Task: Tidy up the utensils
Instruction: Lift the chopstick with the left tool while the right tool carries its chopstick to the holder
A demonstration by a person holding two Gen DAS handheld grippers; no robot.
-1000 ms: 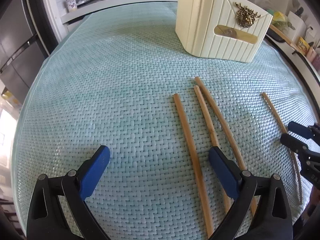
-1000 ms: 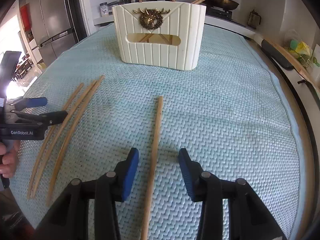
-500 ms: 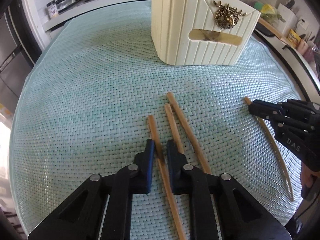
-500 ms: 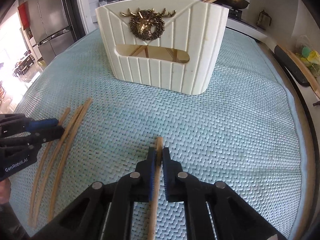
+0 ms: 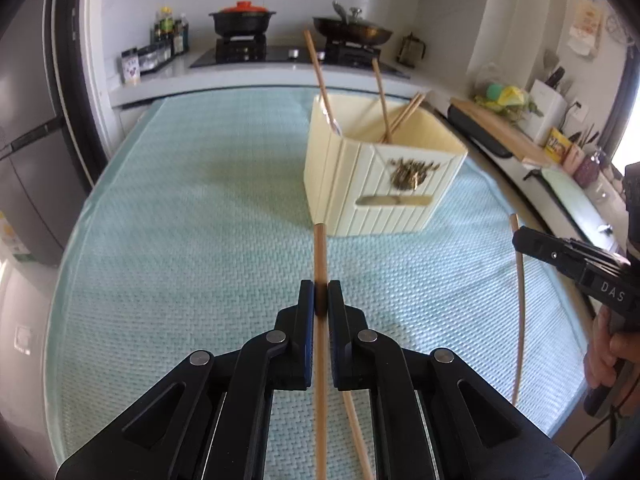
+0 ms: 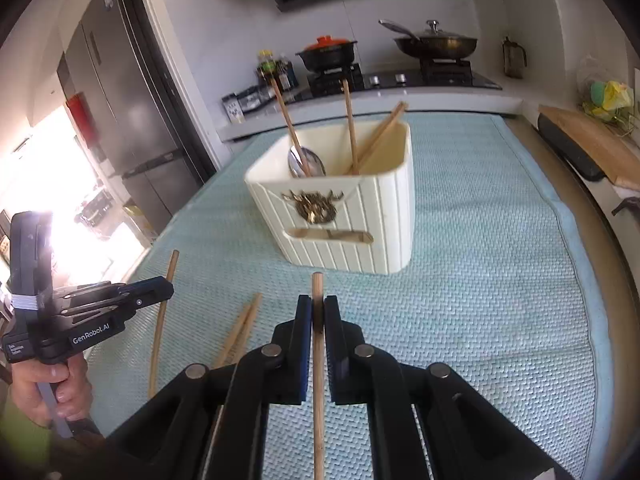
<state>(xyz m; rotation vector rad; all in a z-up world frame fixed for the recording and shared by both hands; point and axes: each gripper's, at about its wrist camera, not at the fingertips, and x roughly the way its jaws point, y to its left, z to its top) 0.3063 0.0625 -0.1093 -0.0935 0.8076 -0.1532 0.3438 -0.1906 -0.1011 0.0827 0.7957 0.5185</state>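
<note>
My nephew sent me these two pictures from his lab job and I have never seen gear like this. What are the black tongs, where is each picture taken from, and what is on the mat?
No robot here: a person holds a hand-held gripper, a black two-finger clamp, in each hand. A wide-angle camera on each clamp looks forward along its fingers, so each picture shows its own clamp at the bottom.

In the left-hand picture, the left gripper is shut on a wooden chopstick. The other clamp shows at its right edge.

In the right-hand picture, the right gripper is shut on a second chopstick.

Below lies a pale green woven mat. On it stands a cream utensil holder that already holds chopsticks and a spoon. Two loose chopsticks lie on the mat. A kitchen stove with pots is behind.
</note>
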